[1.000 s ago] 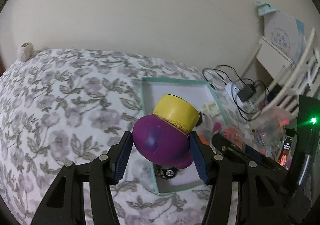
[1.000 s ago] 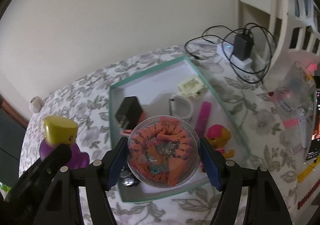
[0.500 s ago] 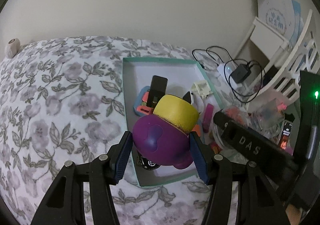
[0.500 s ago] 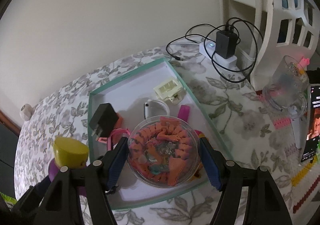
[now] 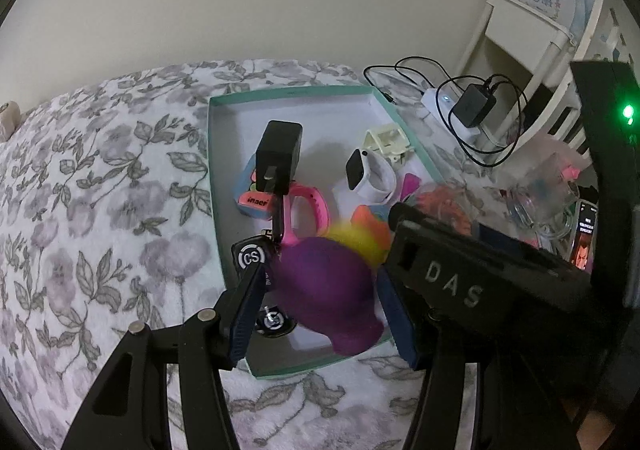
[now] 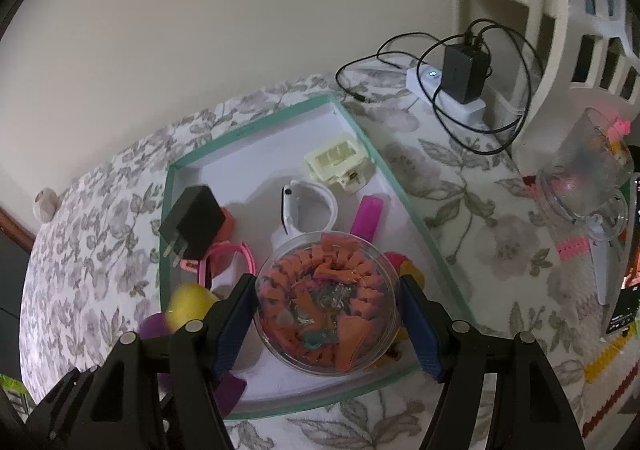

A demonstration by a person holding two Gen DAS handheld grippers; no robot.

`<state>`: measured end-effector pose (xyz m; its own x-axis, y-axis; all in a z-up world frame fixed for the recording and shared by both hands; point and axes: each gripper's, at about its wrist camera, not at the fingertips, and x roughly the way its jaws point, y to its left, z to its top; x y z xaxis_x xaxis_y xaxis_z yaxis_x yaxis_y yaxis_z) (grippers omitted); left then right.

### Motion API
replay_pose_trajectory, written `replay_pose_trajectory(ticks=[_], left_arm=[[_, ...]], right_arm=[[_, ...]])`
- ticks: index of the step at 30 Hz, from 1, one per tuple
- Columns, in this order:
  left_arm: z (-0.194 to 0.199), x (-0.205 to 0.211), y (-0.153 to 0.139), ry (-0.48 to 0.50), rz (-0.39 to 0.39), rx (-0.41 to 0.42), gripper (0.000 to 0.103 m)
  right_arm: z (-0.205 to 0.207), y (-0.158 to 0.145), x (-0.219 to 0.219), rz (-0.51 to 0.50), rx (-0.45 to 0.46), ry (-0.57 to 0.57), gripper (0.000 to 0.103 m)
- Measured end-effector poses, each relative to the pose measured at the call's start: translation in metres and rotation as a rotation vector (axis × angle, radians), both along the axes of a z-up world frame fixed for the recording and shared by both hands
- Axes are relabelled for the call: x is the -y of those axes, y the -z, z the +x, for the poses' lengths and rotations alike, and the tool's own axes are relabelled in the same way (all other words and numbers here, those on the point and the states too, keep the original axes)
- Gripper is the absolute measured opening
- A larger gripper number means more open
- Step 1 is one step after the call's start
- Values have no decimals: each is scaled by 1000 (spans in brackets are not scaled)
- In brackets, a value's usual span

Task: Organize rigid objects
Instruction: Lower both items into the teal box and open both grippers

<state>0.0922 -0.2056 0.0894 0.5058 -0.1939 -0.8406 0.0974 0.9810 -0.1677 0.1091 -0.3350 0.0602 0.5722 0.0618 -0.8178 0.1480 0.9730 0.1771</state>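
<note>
While both claws hang over the teal box [image 5: 294, 369], each carries something bound for it. The left claw [image 5: 320, 314] is clamped on a purple toy [image 5: 324, 290] with a yellow top, its pads pressing the round body from both sides; the toy is blurred and sits low over the near end of the box, just above the keys [image 5: 250, 258]. That end looks like the freest patch, which would explain the aim. The right claw [image 6: 328, 314] grips a clear round dish [image 6: 326, 300] of orange pieces by its rim, kept fairly level, probably so nothing spills. It hovers over the near right part of the box, above a pink and yellow toy [image 6: 404, 264]. Already inside lie a black charger [image 5: 279, 155], a pink band [image 5: 306, 209], a white watch [image 5: 370, 175] and a cream clip [image 5: 386, 141]. The box rests on a floral bed cover [image 5: 100, 209].
</note>
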Motion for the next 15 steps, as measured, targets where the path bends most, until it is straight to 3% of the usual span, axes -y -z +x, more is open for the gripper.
replay_pose_trajectory(ticks=[15], left_arm=[[-19, -12, -12, -4, -7, -18, 65]], right_arm=[[-3, 5, -7, 5, -37, -15, 77]])
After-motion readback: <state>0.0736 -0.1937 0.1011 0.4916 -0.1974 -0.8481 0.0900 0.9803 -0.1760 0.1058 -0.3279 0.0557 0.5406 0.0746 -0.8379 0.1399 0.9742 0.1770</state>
